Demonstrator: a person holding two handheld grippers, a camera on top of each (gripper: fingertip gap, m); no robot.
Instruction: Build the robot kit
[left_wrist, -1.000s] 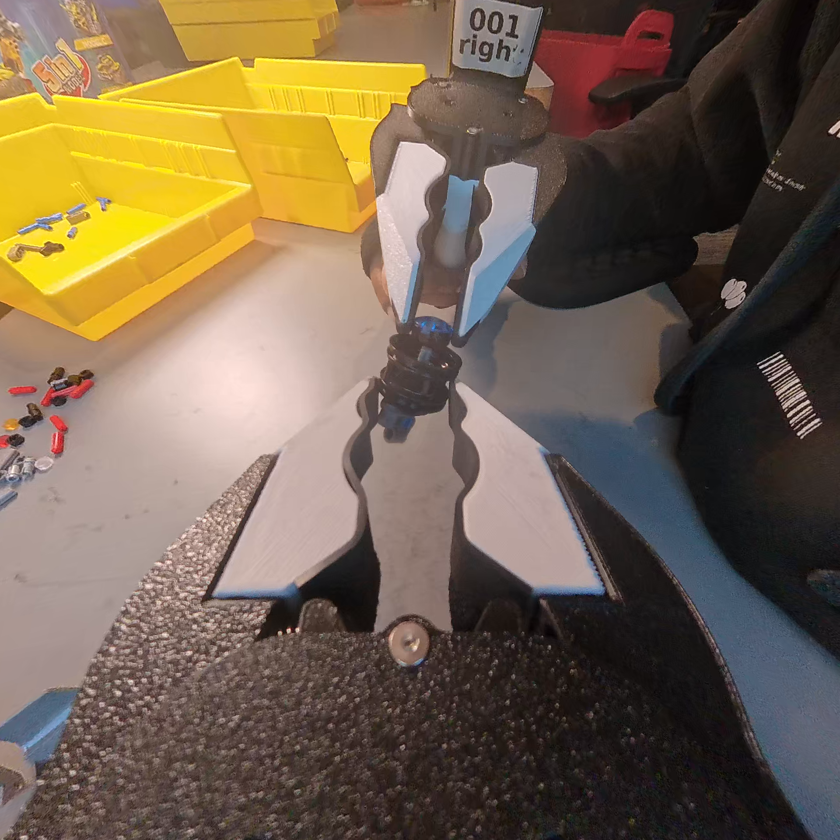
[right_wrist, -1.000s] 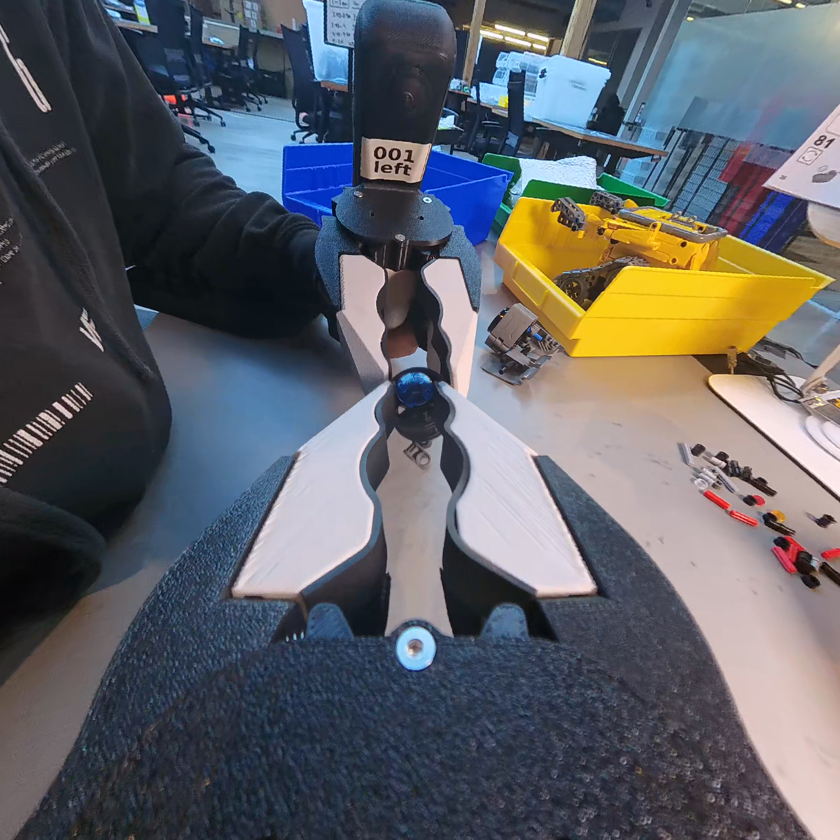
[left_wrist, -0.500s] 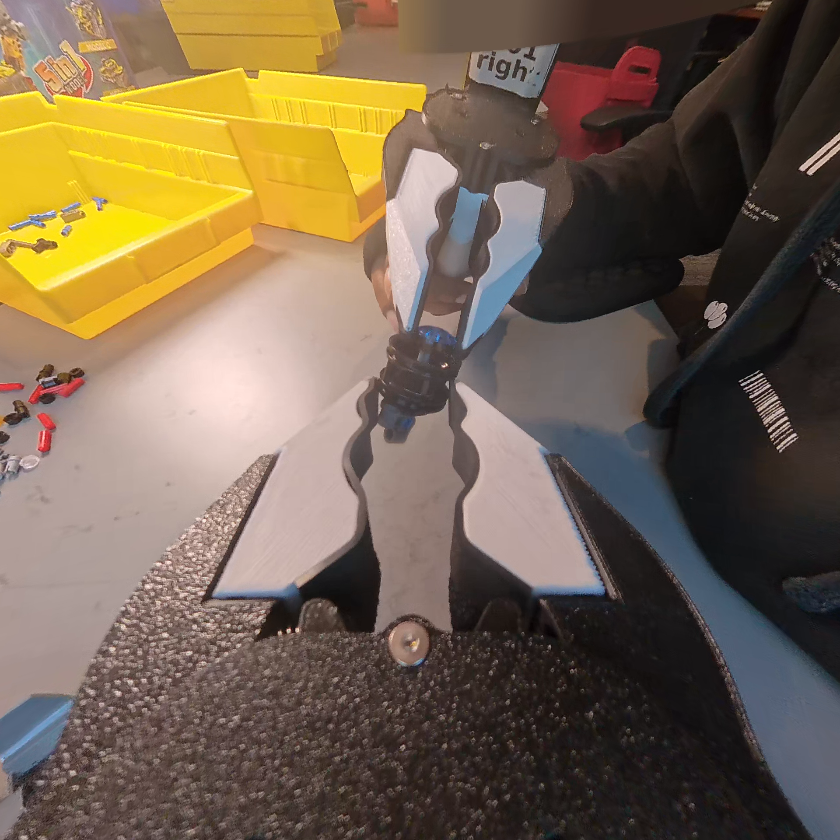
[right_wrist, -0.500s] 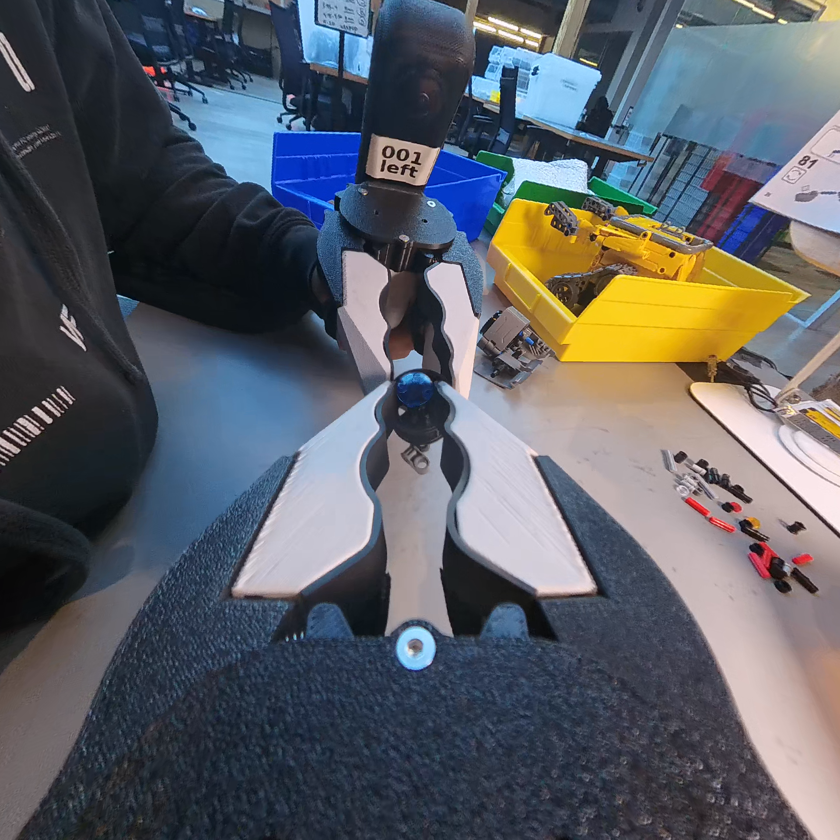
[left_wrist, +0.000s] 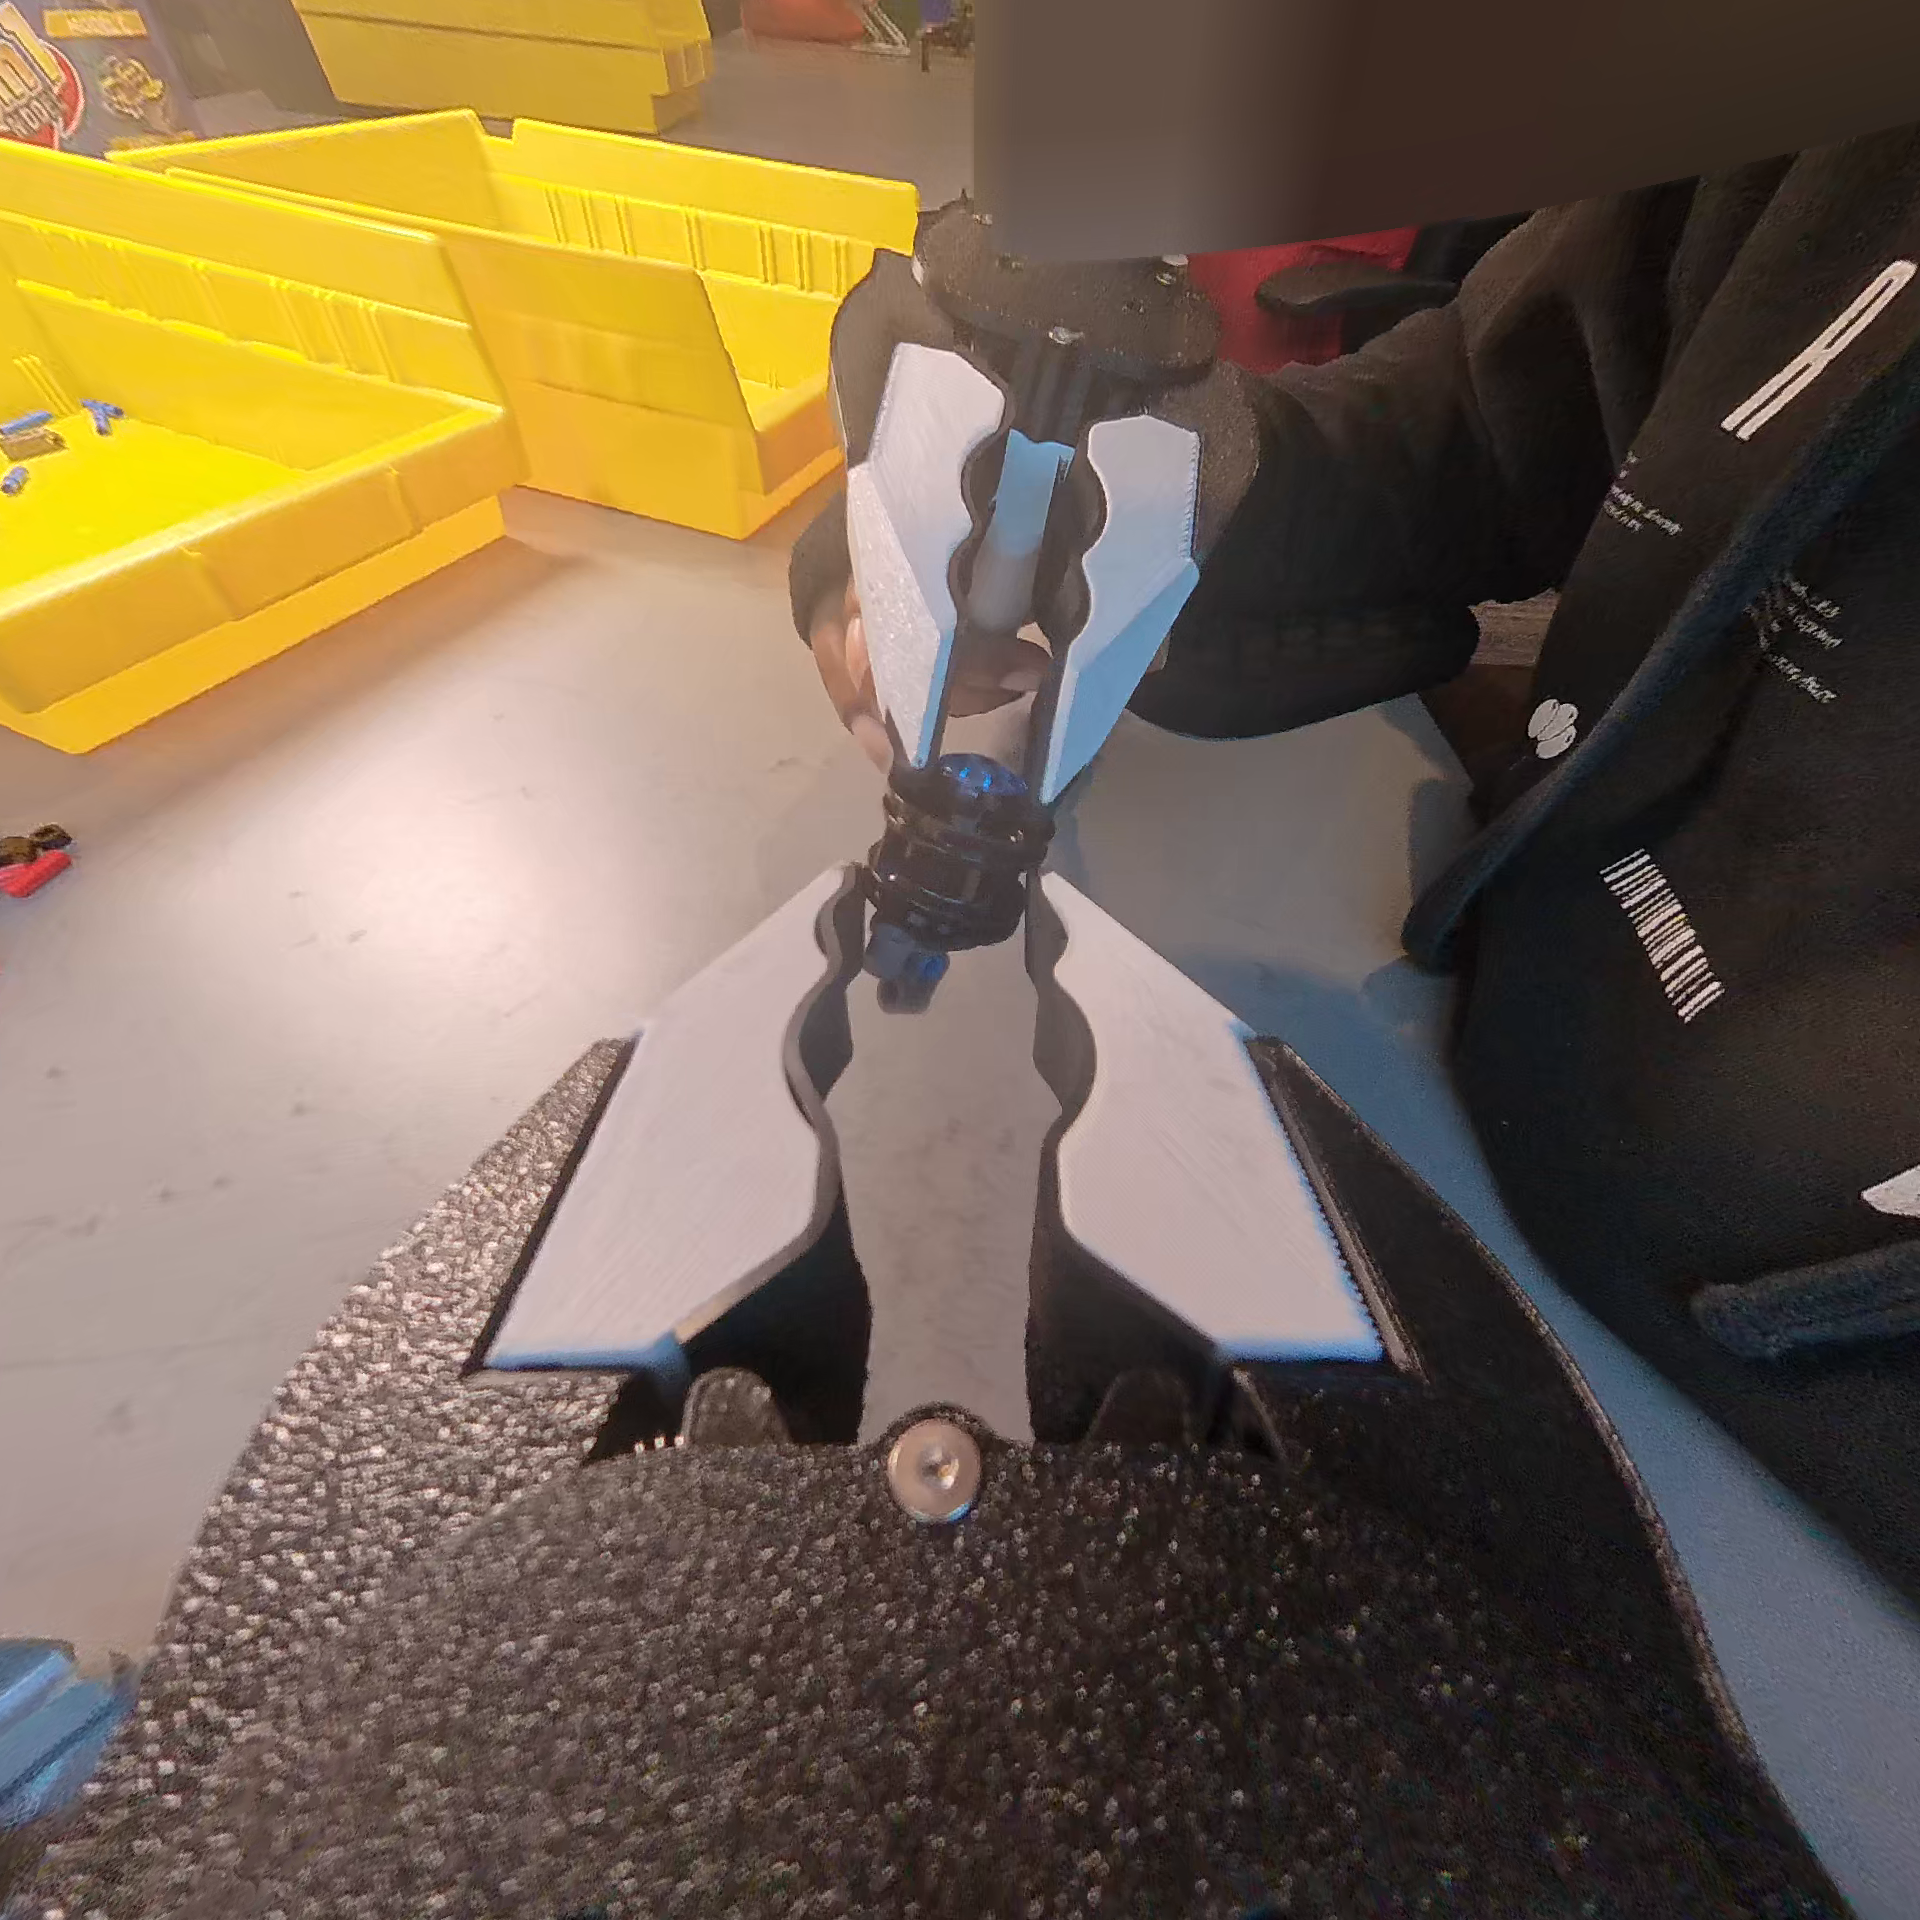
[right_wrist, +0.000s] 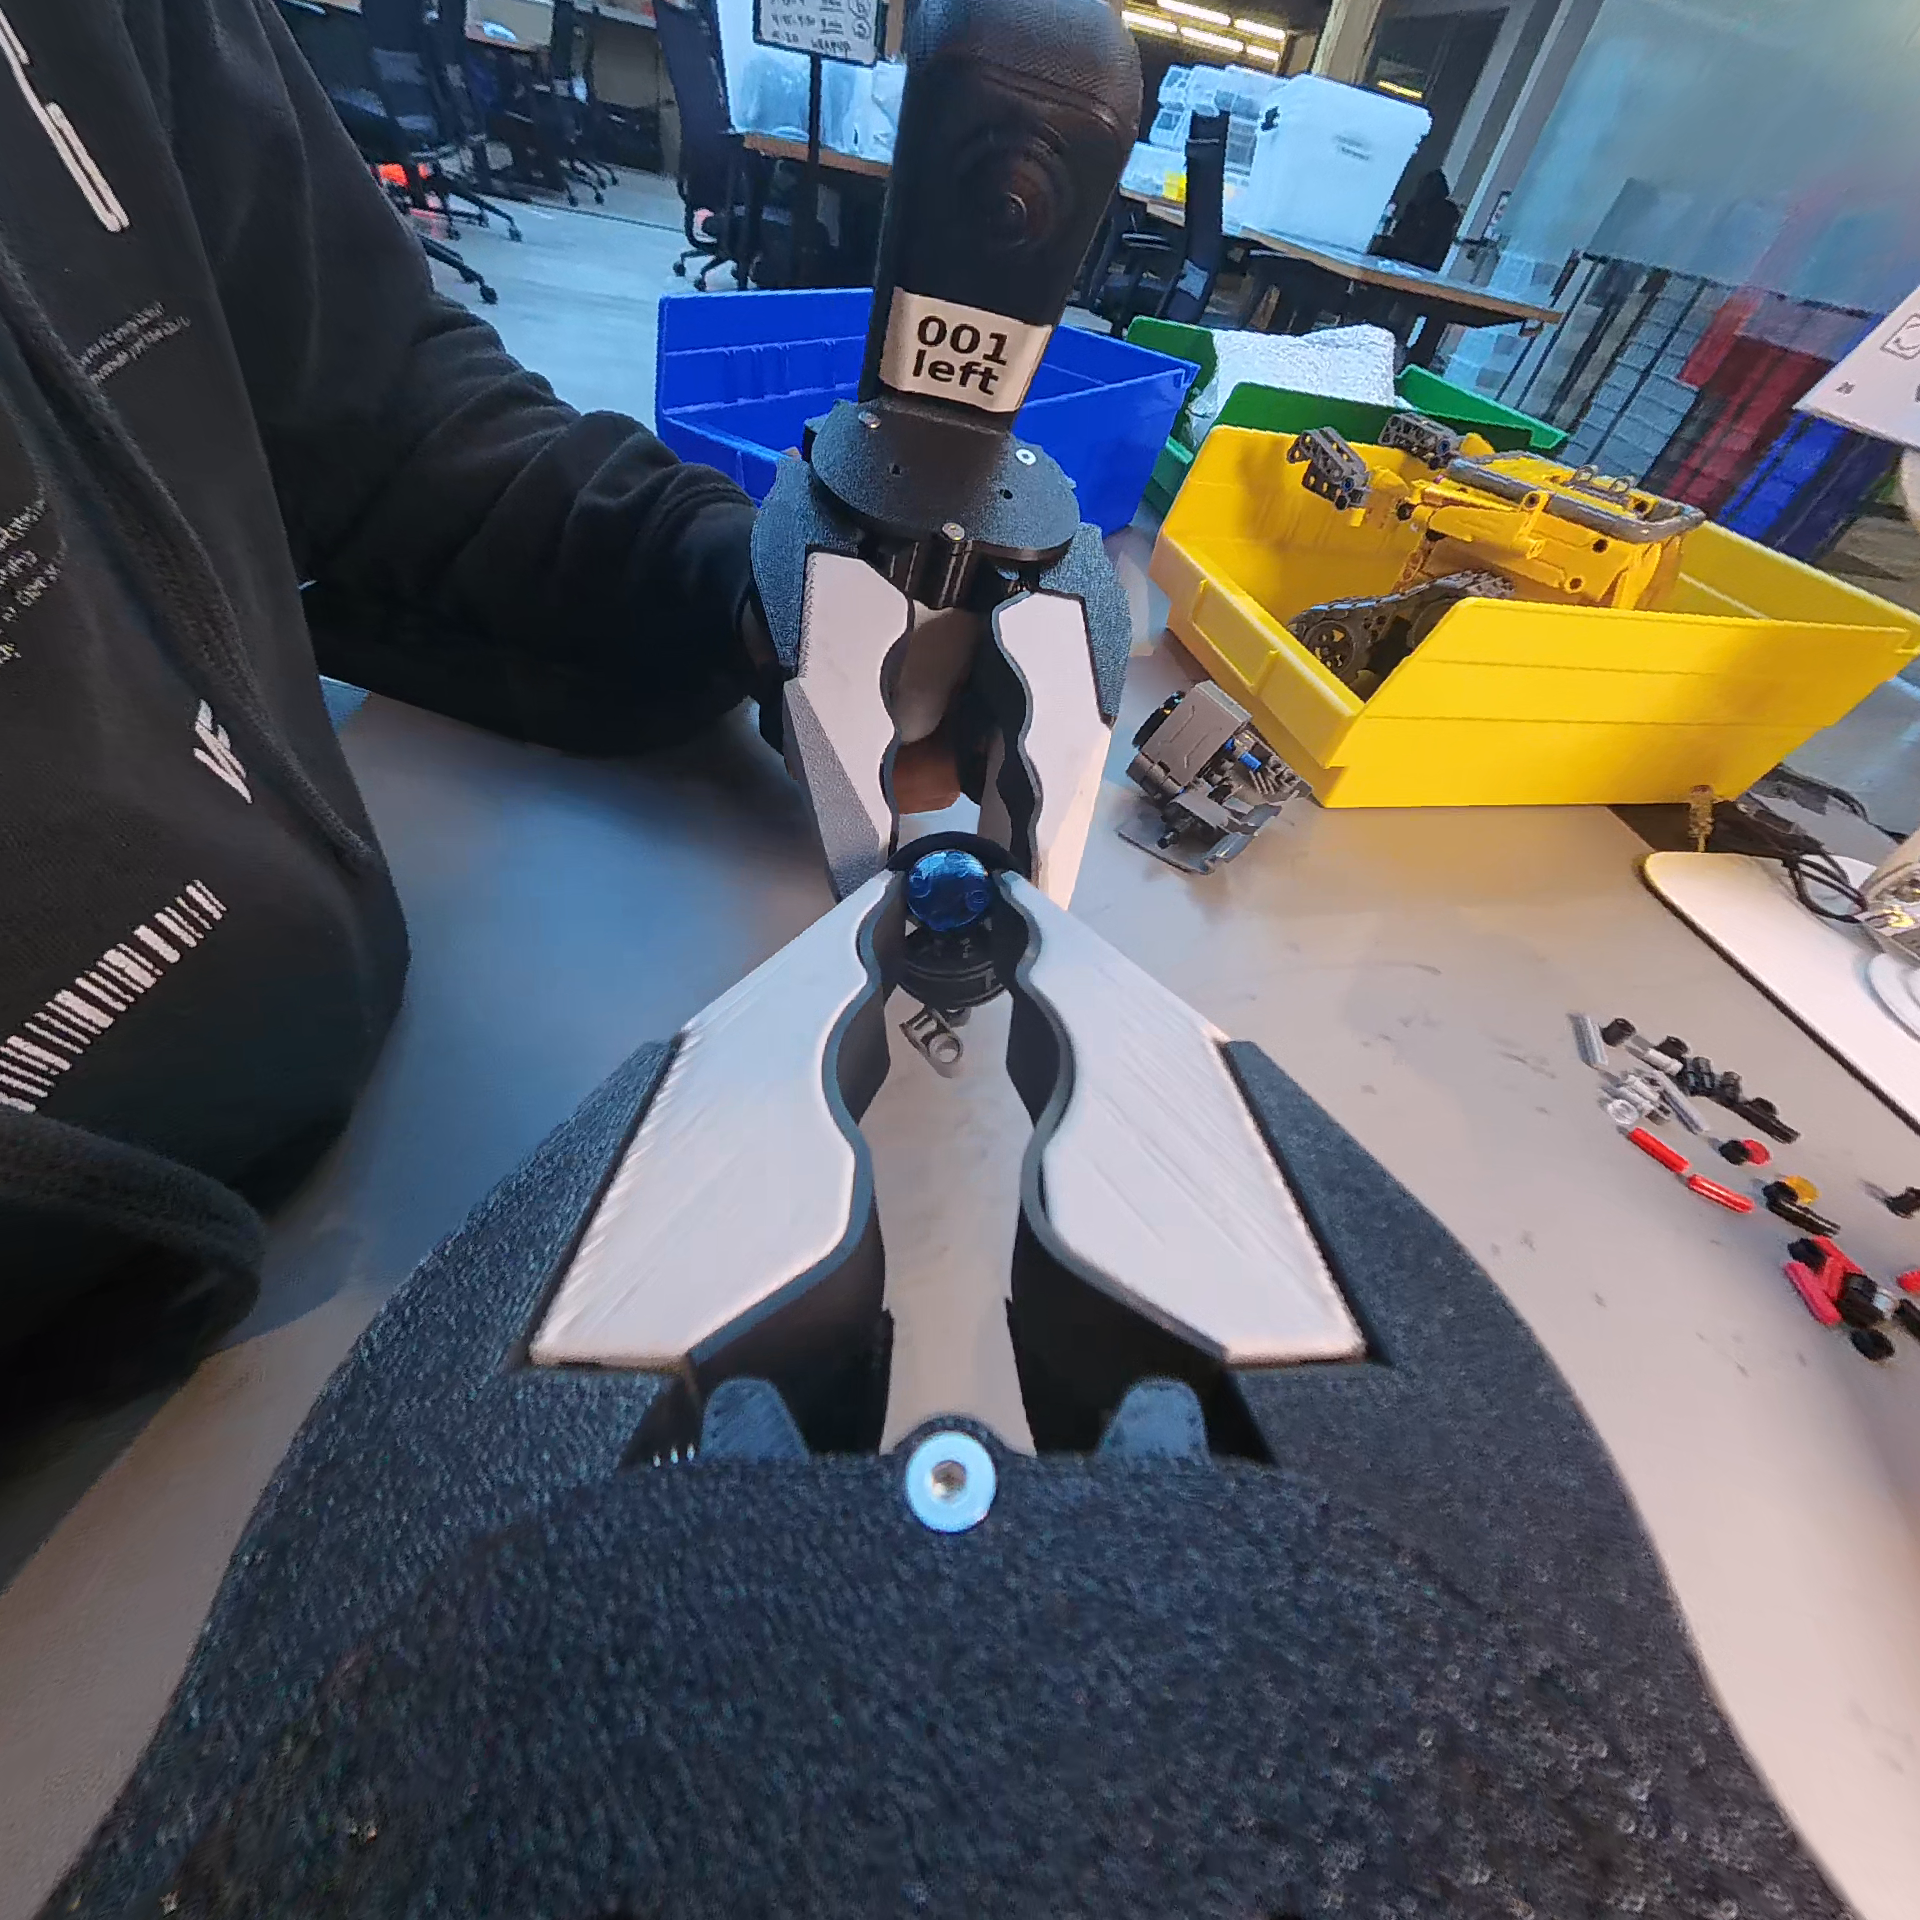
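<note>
Left claw (left_wrist: 940, 899): has edged nearer the yellow plastic bins (left_wrist: 312, 416), which now sit lower and larger in its view.
Loose red and black small parts (left_wrist: 31, 857) on the grey tabletop (left_wrist: 364, 935): slid toward the left edge, mostly out of frame.
Right claw (left_wrist: 971, 769): now tilted slightly, top leaning right.

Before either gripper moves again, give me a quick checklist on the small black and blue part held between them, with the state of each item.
1. Left gripper closed on the small black ribbed plastic part with a blue round cap: ok, its fingertips sit against the black body.
2. Right gripper closed on the blue cap end: ok, its tips flank it.
3. Part lifted off the grey tabletop: ok.
4. Small grey connector hanging under the part seated firmly: cannot tell.
5. Loose red and black pins away from both grippers: ok.
6. Yellow plastic bins out of the way: ok, well to the side.
</note>
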